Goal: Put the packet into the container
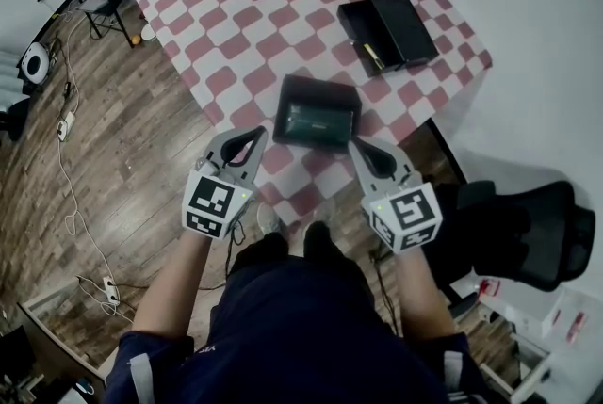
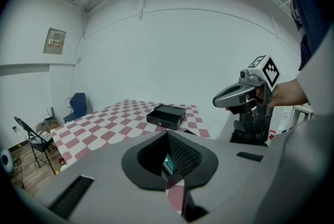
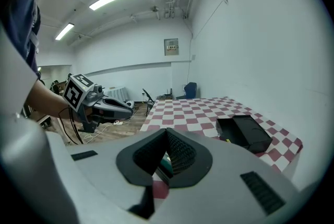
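Left gripper [image 1: 267,135] and right gripper [image 1: 355,146] are clamping shut on one container's [image 1: 316,89] sides, one packet [image 1: 318,121] lying between them, one box [image 1: 386,30] sitting far right.

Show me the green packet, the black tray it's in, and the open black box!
green packet [image 1: 320,121]: head view, middle of its top.
black tray [image 1: 318,91]: head view, its far rim.
open black box [image 1: 405,24]: head view, its right half.

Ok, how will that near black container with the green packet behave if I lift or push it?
The container looks rigid and straight-walled, so probably no flex. Low and wide, it should slide on the checked table rather than tip. The green packet seems loose inside and may shift if tilted.
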A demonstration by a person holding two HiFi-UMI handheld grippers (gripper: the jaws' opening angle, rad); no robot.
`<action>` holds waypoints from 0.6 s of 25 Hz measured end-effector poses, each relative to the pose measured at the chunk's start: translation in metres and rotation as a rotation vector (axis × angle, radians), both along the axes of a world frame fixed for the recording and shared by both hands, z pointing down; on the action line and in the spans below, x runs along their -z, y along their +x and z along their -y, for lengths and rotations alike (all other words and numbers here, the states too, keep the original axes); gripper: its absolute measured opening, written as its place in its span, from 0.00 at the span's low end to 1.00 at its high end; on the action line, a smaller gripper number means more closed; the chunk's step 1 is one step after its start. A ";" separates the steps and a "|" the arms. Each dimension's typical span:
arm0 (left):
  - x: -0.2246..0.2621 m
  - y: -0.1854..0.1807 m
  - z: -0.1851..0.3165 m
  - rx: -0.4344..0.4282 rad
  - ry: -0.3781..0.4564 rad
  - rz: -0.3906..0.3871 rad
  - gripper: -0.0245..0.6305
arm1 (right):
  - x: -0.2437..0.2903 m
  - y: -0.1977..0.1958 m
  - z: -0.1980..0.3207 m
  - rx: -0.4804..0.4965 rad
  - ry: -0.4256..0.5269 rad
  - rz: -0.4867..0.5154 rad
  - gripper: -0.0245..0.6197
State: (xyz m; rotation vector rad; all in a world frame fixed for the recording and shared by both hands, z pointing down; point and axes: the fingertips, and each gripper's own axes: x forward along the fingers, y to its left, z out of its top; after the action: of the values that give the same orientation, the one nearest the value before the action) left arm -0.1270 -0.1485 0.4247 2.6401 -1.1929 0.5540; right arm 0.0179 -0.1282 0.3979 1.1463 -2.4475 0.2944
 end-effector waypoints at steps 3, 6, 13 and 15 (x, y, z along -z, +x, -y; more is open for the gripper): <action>0.002 0.003 0.000 -0.007 0.009 0.013 0.07 | 0.000 0.003 0.001 -0.010 -0.018 -0.002 0.06; 0.003 0.005 0.002 -0.004 0.003 0.000 0.07 | -0.002 0.002 0.003 0.004 -0.012 0.011 0.06; 0.000 0.009 0.006 -0.002 -0.004 0.007 0.07 | -0.005 0.004 0.009 0.024 -0.012 0.002 0.06; 0.000 0.011 0.008 -0.003 -0.004 0.007 0.07 | -0.005 0.005 0.010 0.028 -0.012 0.002 0.06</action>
State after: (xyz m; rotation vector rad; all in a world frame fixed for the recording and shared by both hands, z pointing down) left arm -0.1161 -0.1562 0.4246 2.6388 -1.1890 0.5655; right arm 0.0230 -0.1383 0.4030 1.1067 -2.4577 0.3021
